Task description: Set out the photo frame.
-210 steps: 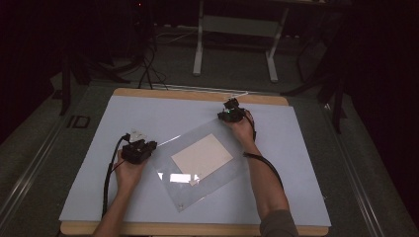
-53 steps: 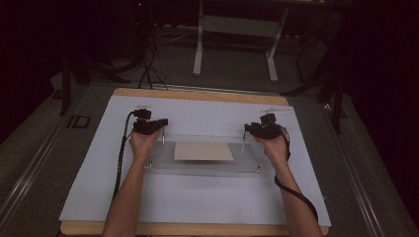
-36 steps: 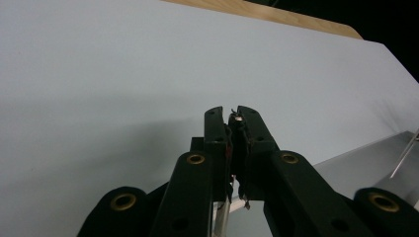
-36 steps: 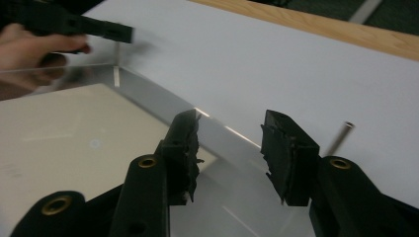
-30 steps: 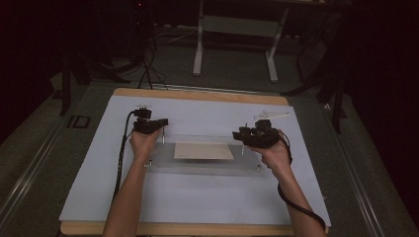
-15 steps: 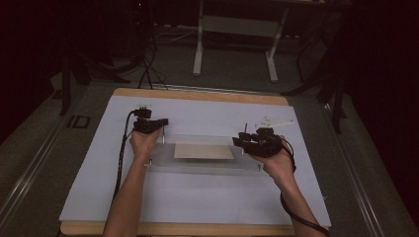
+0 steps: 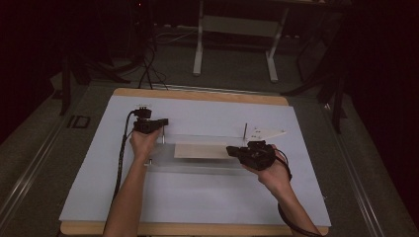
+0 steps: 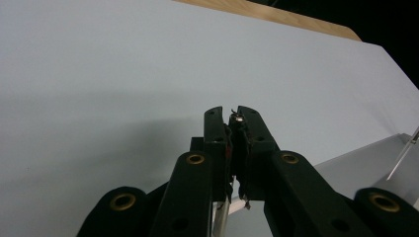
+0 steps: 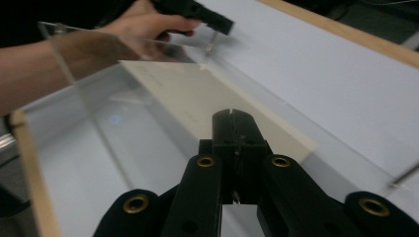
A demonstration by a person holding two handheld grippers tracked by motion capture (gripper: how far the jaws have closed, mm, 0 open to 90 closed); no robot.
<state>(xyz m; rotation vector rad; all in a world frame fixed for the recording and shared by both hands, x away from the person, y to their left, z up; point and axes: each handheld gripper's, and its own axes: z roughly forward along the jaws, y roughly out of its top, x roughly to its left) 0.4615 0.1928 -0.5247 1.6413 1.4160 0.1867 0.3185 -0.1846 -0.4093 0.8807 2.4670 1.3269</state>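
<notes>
Over the table (image 7: 197,207), the high view shows the sleeve (image 7: 197,165) mid-mat with a card (image 7: 205,150) inside. The left gripper (image 7: 160,122) is at its far-left corner and the right gripper (image 7: 232,150) at the card's right end. In the left gripper view, the jaws are clamped on clear film. If that grip slips, the sleeve may sag. In the right gripper view, the jaws have just closed and meet. I can't tell whether film is caught between them; if not, a pull would move nothing.

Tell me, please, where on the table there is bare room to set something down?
The pale mat is bare along the near edge, below the clear sleeve, and along the far strip by the wooden edge. The middle is crowded: sleeve, both hand-held grippers.
</notes>
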